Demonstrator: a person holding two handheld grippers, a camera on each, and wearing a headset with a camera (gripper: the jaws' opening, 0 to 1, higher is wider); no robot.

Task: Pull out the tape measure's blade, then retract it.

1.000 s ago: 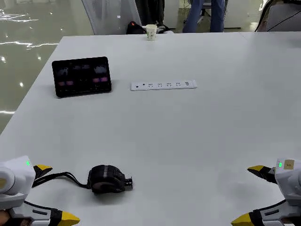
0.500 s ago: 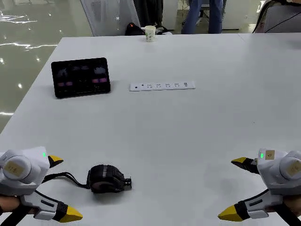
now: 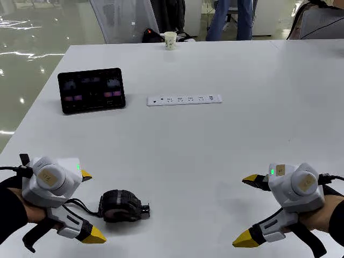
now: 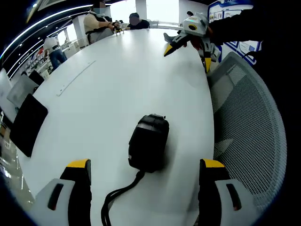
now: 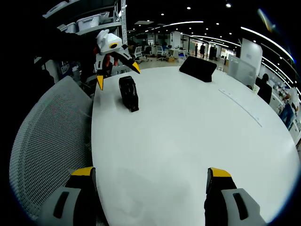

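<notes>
Head view, white table (image 3: 226, 145), tape measure (image 3: 119, 205), floor (image 3: 32, 54)

On the table (image 3: 215, 150), the tape measure (image 3: 121, 205) lies at the near left, just ahead of the left gripper (image 3: 91, 205). The right gripper (image 3: 245, 208) is well apart on the right. Farther back a tablet (image 3: 91, 90) stands at the left, a power strip (image 3: 184, 99) lies to its right, and a paper cup (image 3: 170, 40) stands by the far edge.

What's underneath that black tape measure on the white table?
The black tape measure rests directly on the white tabletop, its black cord trailing toward the left tool. Its underside is hidden.
</notes>
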